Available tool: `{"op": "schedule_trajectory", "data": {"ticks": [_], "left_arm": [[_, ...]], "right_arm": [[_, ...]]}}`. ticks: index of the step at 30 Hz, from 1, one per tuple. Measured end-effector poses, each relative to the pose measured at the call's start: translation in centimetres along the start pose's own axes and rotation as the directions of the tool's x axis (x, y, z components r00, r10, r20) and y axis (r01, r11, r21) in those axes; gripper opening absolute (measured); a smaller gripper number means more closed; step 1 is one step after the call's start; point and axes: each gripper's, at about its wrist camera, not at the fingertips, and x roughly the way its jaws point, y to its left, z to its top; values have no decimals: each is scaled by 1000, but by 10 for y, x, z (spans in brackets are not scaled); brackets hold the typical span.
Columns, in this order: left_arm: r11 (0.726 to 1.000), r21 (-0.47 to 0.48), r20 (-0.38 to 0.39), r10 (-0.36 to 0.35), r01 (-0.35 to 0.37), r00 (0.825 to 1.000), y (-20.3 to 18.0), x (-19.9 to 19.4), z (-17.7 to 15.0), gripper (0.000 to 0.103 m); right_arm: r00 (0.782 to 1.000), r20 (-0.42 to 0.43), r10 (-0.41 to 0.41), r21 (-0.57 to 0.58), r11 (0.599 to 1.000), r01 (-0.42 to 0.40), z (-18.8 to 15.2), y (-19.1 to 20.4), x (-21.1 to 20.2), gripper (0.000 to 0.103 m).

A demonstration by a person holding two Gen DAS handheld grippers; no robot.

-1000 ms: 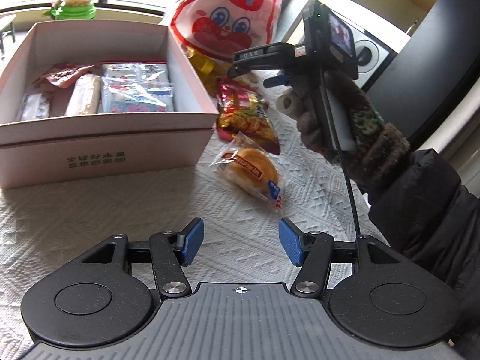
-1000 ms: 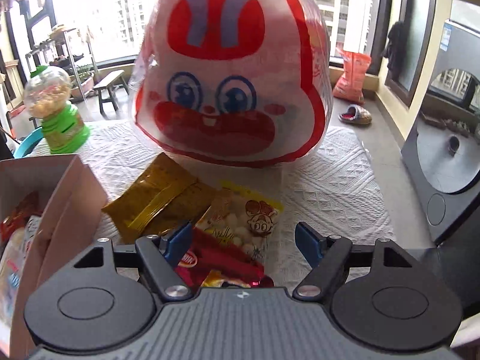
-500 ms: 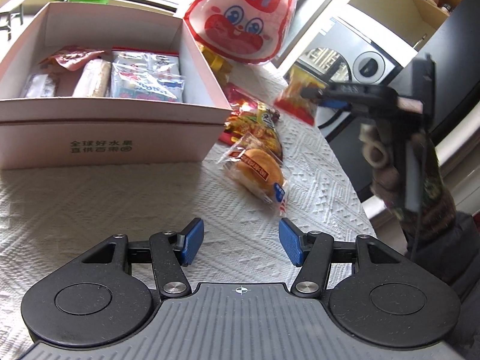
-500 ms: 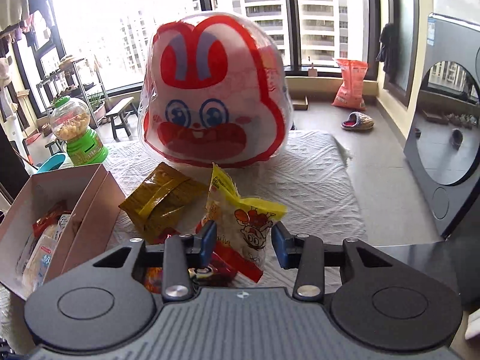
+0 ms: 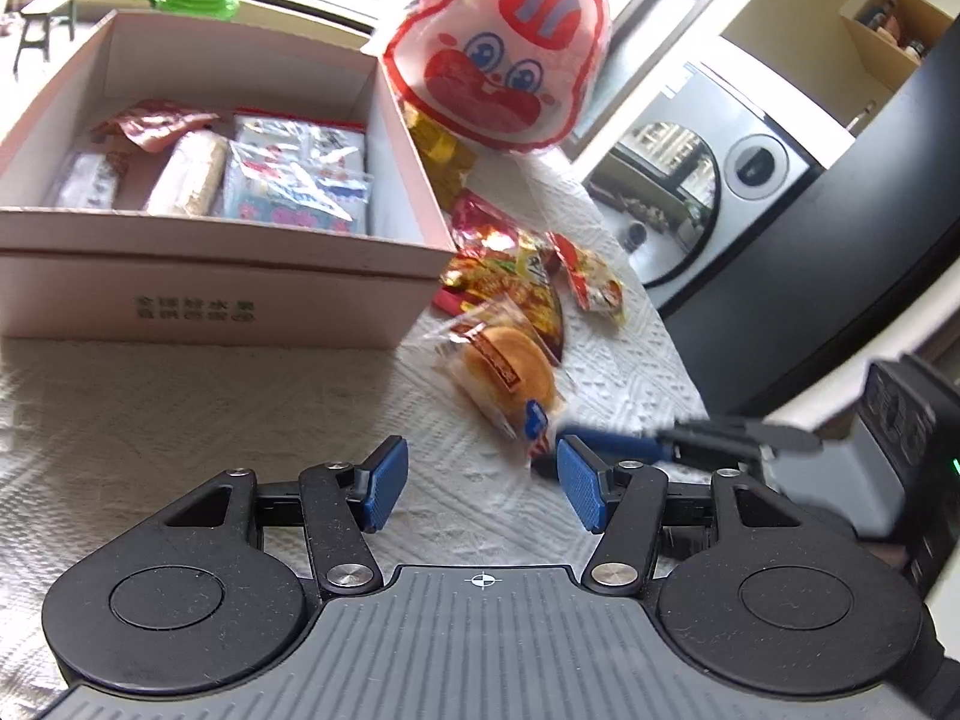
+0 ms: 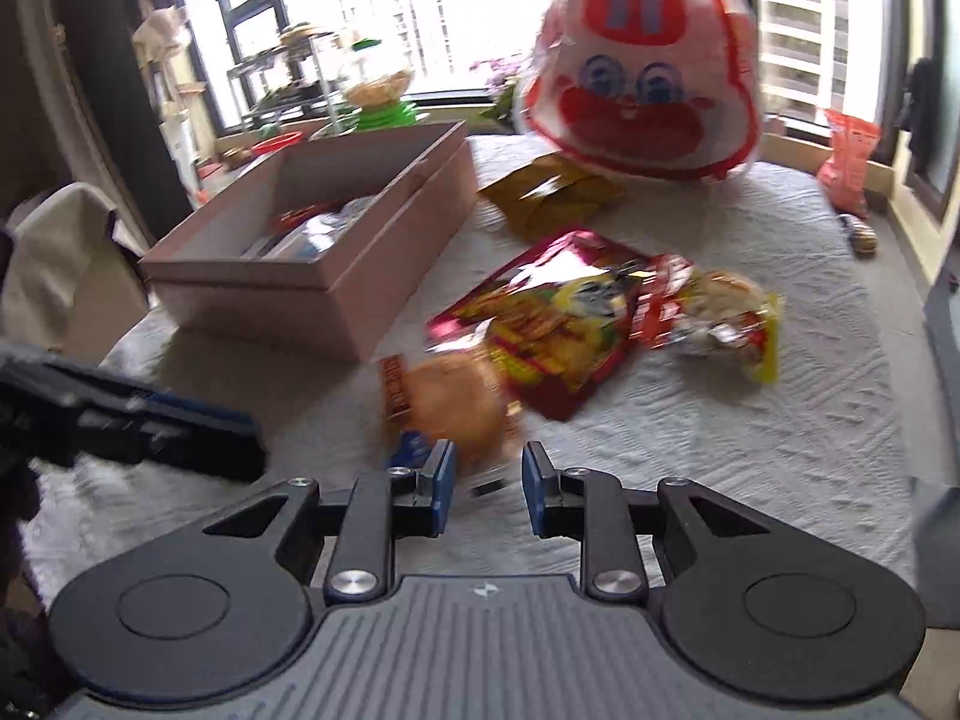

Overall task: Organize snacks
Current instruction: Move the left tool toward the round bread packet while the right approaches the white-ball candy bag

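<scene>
While working through the loose snacks, now at the pick-up step with the right hand-held gripper (image 6: 487, 480). Just been closing its jaws, down to a narrow gap, on the crimped near end of the bun packet (image 6: 447, 411), lying on the table (image 6: 750, 450) directly ahead of the pads. Looks clamped on that wrapper end, though too blurred to swear to a firm pinch.

Beside it, to its left, keeping the left hand-held gripper (image 5: 474, 483) low over bare cloth with jaws wide apart and nothing between them.

Further ahead and slightly right of the bun, leaving for later a red snack bag (image 6: 558, 324), partly over the bun's far side, and a yellow-edged packet (image 6: 720, 324) touching that bag's right edge. Beyond those, a gold packet (image 6: 552, 195) and a big rabbit-face bag (image 6: 639, 66) at the far end.

Ahead and to the left, aiming for the open box (image 6: 384, 276), already partly filled with packets along its far side.

Next, probably: lift the bun clear by its wrapper end, swing left over the near wall of the box and lower it into free floor space before letting go. Calls for a gentle lift, since dangling from one thin crimp invites a slip or a swing against the red bag.
</scene>
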Motion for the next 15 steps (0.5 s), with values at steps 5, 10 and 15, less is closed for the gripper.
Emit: {"op": "schedule_trajectory", "data": {"ticks": [5, 10, 15], "left_arm": [[999, 26, 7, 27, -27, 1000, -8, 4, 7, 61], [999, 46, 2, -5, 5, 1000, -23, 19, 12, 61], [999, 39, 38, 36, -37, 999, -21, 15, 12, 61]], "right_arm": [[997, 69, -38, -102, 994, 45, -7, 22, -17, 34], [944, 175, -280, 23, 960, 280, 2, -11, -25, 43], [933, 114, -341, 54, 940, 337, 14, -35, 8, 43]]}}
